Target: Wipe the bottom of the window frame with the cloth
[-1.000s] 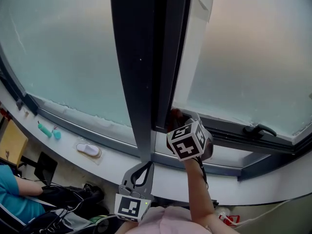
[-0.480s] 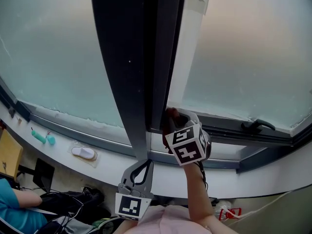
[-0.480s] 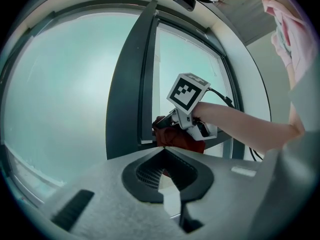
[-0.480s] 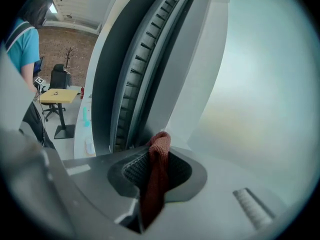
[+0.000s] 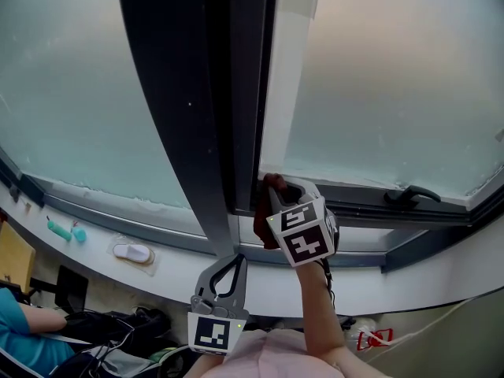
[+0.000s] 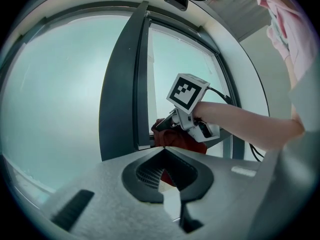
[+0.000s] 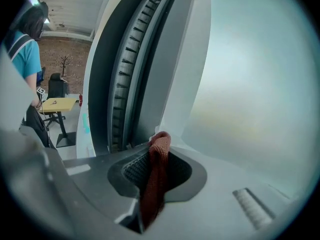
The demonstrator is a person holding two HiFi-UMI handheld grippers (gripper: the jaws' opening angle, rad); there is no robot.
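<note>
A dark red cloth (image 5: 262,215) is pinched in my right gripper (image 5: 272,189), which is shut on it. It presses into the corner where the dark upright mullion (image 5: 197,132) meets the bottom rail of the window frame (image 5: 362,209). In the right gripper view the cloth (image 7: 156,174) runs up between the jaws and bunches at their tips against the frame. The left gripper view shows the cloth (image 6: 185,140) under the right gripper (image 6: 162,126). My left gripper (image 5: 230,262) hangs lower, in front of the sill, shut with nothing in it (image 6: 164,150).
A black window handle (image 5: 409,195) lies on the bottom rail to the right. The white sill (image 5: 378,282) curves below, with two teal items (image 5: 61,231) and a white packet (image 5: 132,252) at its left. A person in a teal shirt (image 5: 16,329) sits bottom left.
The head view has swung, so the mullion sits further left. My right gripper stays at the corner, and more cloth now shows below its jaws. The left gripper has not moved.
</note>
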